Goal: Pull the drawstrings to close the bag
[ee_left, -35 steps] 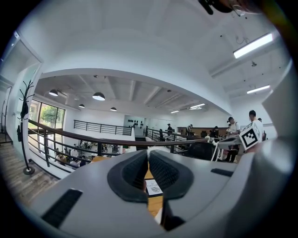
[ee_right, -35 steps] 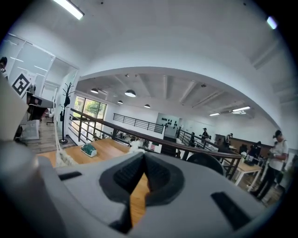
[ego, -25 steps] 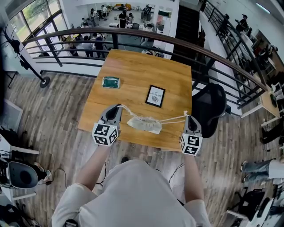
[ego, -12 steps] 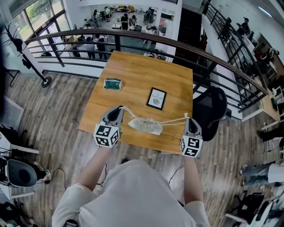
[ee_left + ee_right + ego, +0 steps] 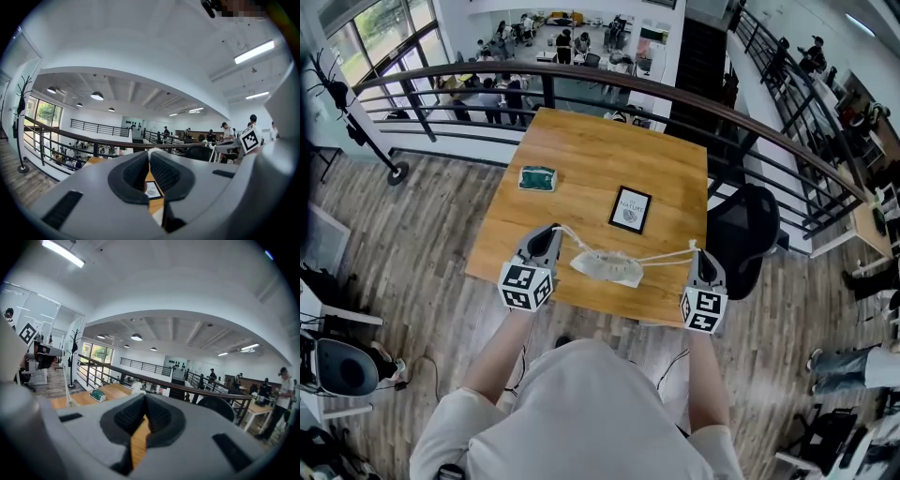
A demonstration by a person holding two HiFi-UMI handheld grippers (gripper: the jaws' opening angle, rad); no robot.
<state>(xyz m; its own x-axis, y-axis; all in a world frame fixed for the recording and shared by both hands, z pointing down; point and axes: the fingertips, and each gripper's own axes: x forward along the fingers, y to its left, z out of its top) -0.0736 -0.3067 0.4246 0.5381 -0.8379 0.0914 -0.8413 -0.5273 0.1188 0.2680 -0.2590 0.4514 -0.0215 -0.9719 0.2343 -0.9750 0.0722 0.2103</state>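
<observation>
A pale translucent drawstring bag (image 5: 607, 267) lies near the front edge of the wooden table (image 5: 600, 155), its mouth gathered. A white drawstring (image 5: 572, 238) runs from it to my left gripper (image 5: 551, 229), which is shut on that cord's end. A second pair of cords (image 5: 666, 253) stretches right to my right gripper (image 5: 694, 247), shut on their knot. In the left gripper view the left gripper (image 5: 149, 157) pinches a white cord tip. A white knot (image 5: 136, 386) sits at the closed tips of the right gripper (image 5: 143, 397) in its own view.
A green pouch (image 5: 536, 177) and a black framed card (image 5: 628, 207) lie farther back on the table. A black office chair (image 5: 742, 225) stands at the table's right. A curved railing (image 5: 675, 94) runs behind the table, with people on the floor below.
The head view has shifted slightly. Both grippers, the cords and the bag keep the same places relative to each other.
</observation>
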